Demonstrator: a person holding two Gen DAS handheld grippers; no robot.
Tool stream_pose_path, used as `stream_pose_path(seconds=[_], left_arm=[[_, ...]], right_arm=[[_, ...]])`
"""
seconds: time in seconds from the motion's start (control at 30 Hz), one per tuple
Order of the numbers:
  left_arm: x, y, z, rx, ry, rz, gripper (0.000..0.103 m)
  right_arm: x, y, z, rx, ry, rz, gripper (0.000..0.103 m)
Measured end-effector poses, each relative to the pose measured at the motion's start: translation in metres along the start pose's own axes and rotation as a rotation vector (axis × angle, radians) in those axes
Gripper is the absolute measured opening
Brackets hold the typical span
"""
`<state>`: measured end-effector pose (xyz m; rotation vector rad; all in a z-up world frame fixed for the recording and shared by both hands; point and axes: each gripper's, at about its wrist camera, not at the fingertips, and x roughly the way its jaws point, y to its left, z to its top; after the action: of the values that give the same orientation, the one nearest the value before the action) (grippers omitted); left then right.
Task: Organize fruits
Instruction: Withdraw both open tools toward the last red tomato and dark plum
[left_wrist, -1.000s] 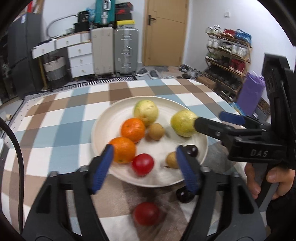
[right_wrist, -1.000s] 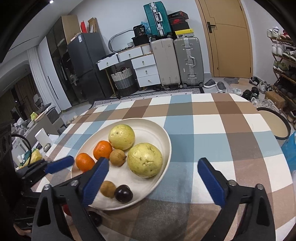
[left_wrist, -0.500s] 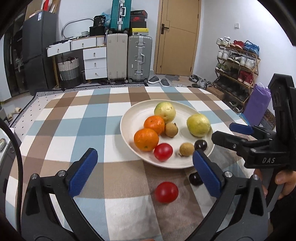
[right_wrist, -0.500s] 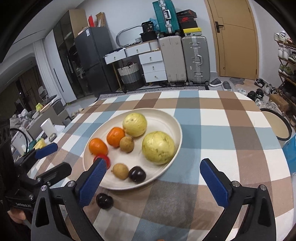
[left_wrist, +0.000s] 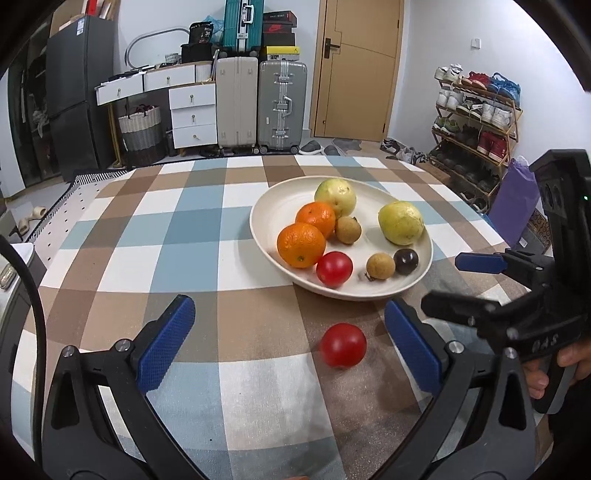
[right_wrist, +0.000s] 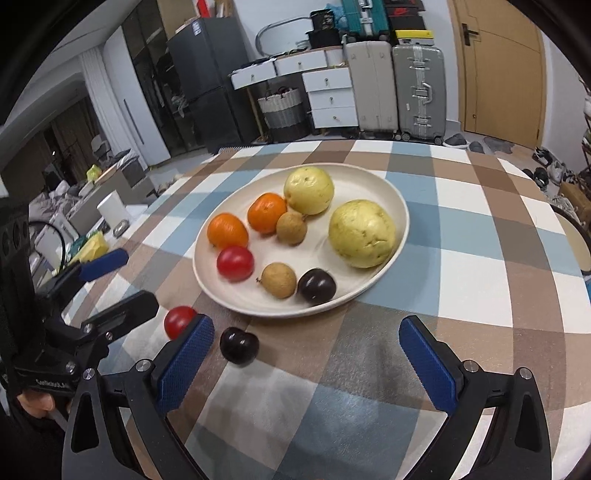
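A cream plate holds two oranges, two yellow-green fruits, two brown longans, a red tomato and a dark plum. My left gripper stands wide open over the checked cloth in front of the plate. A loose red tomato lies on the cloth between its fingers, nearer the right one and untouched. My right gripper is open too. A loose dark plum lies just inside its left finger, apart from the pad.
The checked tablecloth covers a round table whose far edge curves behind the plate. Each gripper shows at the side of the other's view, held by a hand. Suitcases, drawers and a shoe rack stand beyond the table.
My left gripper opened wide off the red tomato in the plate and drew back toward the near edge. The right gripper also drew back, bringing the loose plum between its fingers.
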<state>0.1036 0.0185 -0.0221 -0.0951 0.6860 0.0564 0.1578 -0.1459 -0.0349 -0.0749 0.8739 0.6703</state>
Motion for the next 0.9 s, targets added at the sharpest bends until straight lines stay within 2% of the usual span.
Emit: stream_pose_path(seconds=[0.23, 0.37, 0.43, 0.9], left_arm=[[0.004, 0.003, -0.001, -0.012, 0.029, 0.005, 0.102], [0.007, 0.006, 0.000, -0.032, 0.040, 0.000, 0.102], [0.008, 0.007, 0.000, -0.037, 0.044, 0.002, 0.102], [0.007, 0.002, 0.001, -0.018, 0.033, -0.011, 0.102]], right_arm=[[0.010, 0.014, -0.008, -0.070, 0.070, 0.030, 0.101], [0.011, 0.017, -0.010, -0.085, 0.074, 0.025, 0.096], [0.013, 0.019, -0.011, -0.094, 0.084, 0.026, 0.088], [0.019, 0.044, -0.015, -0.177, 0.094, 0.063, 0.062]])
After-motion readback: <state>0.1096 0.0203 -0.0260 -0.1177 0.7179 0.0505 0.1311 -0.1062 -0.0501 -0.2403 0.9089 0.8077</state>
